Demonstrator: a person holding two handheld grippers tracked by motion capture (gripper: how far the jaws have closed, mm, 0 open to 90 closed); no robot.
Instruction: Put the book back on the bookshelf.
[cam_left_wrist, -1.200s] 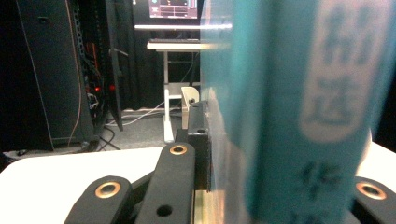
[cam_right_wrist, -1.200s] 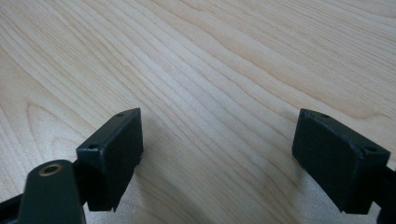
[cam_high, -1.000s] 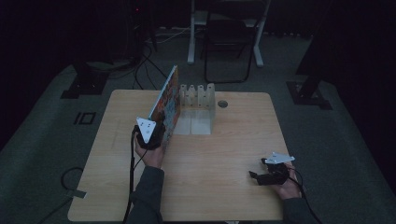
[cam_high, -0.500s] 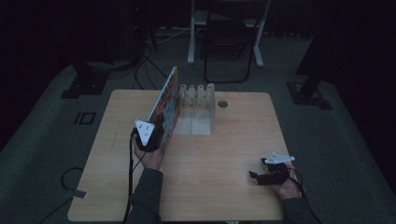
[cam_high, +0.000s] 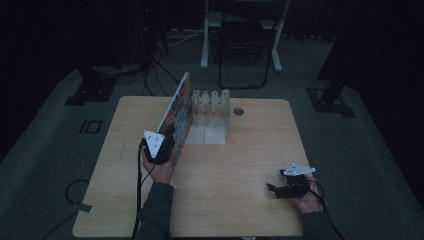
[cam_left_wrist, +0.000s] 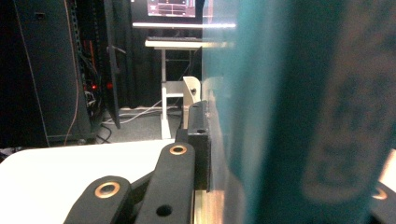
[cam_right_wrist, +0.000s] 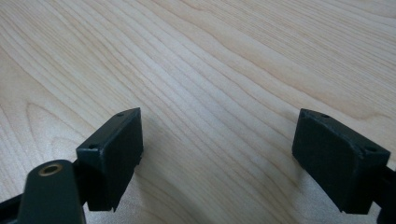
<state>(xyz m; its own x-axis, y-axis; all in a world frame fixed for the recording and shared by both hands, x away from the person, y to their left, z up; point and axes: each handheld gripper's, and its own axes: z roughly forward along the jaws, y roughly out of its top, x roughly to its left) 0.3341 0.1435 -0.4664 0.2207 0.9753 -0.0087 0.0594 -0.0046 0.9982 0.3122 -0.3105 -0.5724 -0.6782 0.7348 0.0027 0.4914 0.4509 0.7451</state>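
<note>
A thin book (cam_high: 181, 109) with a colourful cover stands on its edge on the wooden table (cam_high: 240, 165), leaning left. My left gripper (cam_high: 170, 139) is shut on its near end. In the left gripper view the teal spine of the book (cam_left_wrist: 299, 112) sits between the black jaws of my left gripper (cam_left_wrist: 289, 168), with one pad (cam_left_wrist: 200, 140) pressed flat against it. My right gripper (cam_high: 275, 189) rests low at the table's front right, open. In its own view the right gripper (cam_right_wrist: 217, 154) has only bare wood between its pads.
A white slotted rack (cam_high: 211, 102) stands at the back middle of the table, just right of the book. A round cable hole (cam_high: 238, 111) lies beside it. Behind the table are a chair, stand legs and floor cables.
</note>
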